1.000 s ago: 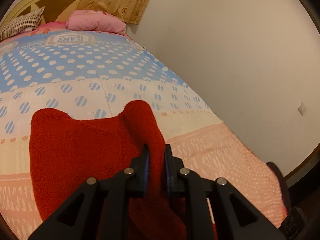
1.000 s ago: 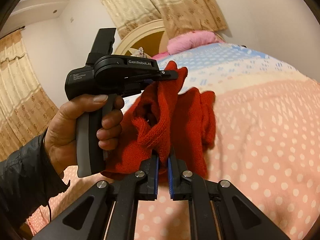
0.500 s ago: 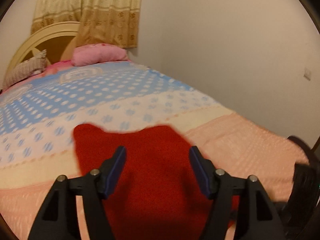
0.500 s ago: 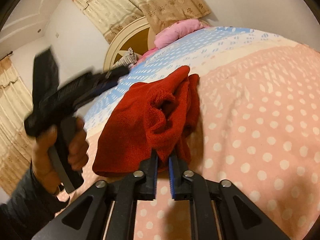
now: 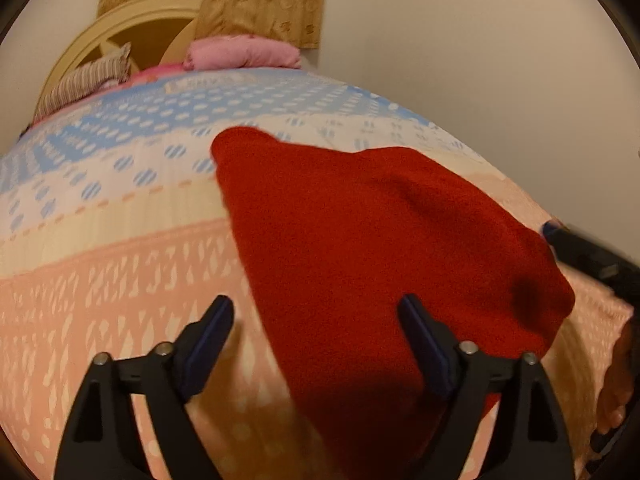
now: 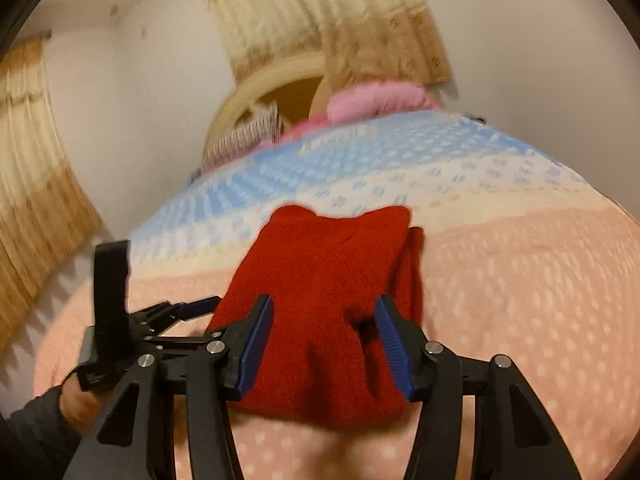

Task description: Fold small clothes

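A red knit garment (image 5: 372, 248) lies folded on the dotted quilt (image 5: 120, 280). My left gripper (image 5: 316, 312) hovers low over its near left edge. Its jaws are wide and still opening, and the cloth's edge lies between them untouched. In the right wrist view the same garment (image 6: 328, 280) lies below my right gripper (image 6: 324, 304). Those jaws are opening, with cloth between the blue pads (image 6: 256, 340) but no grip on it. The left gripper (image 6: 192, 308) shows beside the garment's left edge, held by a hand (image 6: 76, 396).
A pink pillow (image 5: 244, 54) and a striped pillow (image 5: 84, 84) lie against the cream headboard (image 5: 132, 28) at the far end of the bed. A wall runs along the bed's right side. Curtains (image 6: 36, 184) hang on the left. The right gripper's black body (image 5: 592, 258) shows at the right edge.
Both grippers were shut on the lifted red garment; both have let go and opened. The garment now lies flat on the quilt, and the left gripper has dropped lower.
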A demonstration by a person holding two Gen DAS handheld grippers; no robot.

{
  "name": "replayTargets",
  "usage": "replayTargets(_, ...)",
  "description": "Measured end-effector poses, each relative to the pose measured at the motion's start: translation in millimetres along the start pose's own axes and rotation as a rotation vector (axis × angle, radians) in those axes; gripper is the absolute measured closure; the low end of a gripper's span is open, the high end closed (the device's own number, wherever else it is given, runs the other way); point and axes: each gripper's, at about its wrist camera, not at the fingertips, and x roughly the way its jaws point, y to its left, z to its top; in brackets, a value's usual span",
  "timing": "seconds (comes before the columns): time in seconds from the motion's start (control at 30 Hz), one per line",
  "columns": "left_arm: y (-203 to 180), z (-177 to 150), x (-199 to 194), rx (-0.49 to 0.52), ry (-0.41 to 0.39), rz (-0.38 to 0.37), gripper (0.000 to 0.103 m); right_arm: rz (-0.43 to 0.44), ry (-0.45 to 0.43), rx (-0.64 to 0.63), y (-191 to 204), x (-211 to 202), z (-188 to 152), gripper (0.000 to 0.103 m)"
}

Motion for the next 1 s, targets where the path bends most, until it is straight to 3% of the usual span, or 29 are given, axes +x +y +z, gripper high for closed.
replayTargets(0.03, 2.8, -1.0, 0.7, -0.019, 0.0, -0.001, 0.009, -0.039, 0.062, 0.006, -3.0, 14.1, 0.7, 0.058)
replayTargets(0.1, 6.7, -4.4, 0.7, -0.041, -0.001, -0.015, 0.006, -0.107, 0.109, 0.012, -9.7, 25.2, -3.1, 0.059)
replayTargets(0.2, 10.9, -7.0, 1.1, -0.065, 0.003, -0.027, 0.002, -0.175, 0.046, 0.003, -8.5, 10.8, -5.6, 0.059)
replayTargets(0.3, 11.5, -7.6, 1.6, -0.074, 0.004, -0.026, 0.0, -0.113, -0.036, -0.066, 16.5, -0.4, 9.6, 0.059)
replayTargets(0.37, 11.0, -7.9, 0.5, -0.073, -0.001, -0.021, 0.0, -0.035, -0.014, -0.143, 37.6, 6.6, 21.8, 0.058)
replayTargets(0.43, 11.3, -8.4, -0.7, -0.076, -0.005, -0.022, 0.0, 0.021, 0.065, -0.148, 42.3, 34.0, 34.6, 0.058)
replayTargets(0.47, 12.7, -8.5, -0.6, -0.078, -0.006, -0.022, 0.0, 0.017, 0.101, -0.126, 37.6, 46.5, 35.8, 0.059)
replayTargets(0.57, 13.0, -8.8, -0.8, -0.078, -0.01, -0.031, 0.0, -0.104, 0.23, -0.066, -4.4, 96.3, 31.0, 0.059)
replayTargets(0.67, 13.2, -8.6, 0.2, -0.075, -0.004, -0.038, 0.0, -0.07, 0.202, -0.047, -19.8, 93.7, 30.8, 0.06)
replayTargets(0.77, 19.5, -10.0, -2.3, -0.104, -0.006, -0.054, 0.0, -0.126, 0.226, -0.06, -4.1, 82.7, 39.9, 0.058)
replayTargets(0.9, 29.5, -14.5, -7.8, -0.159, -0.018, -0.081, 0.0, -0.074, 0.202, -0.182, 36.5, 87.8, 55.9, 0.058)
replayTargets(1.0, 32.9, -17.2, -9.0, -0.186, -0.014, -0.093, 0.0, -0.086, 0.293, -0.309, 68.2, 121.5, 56.6, 0.059)
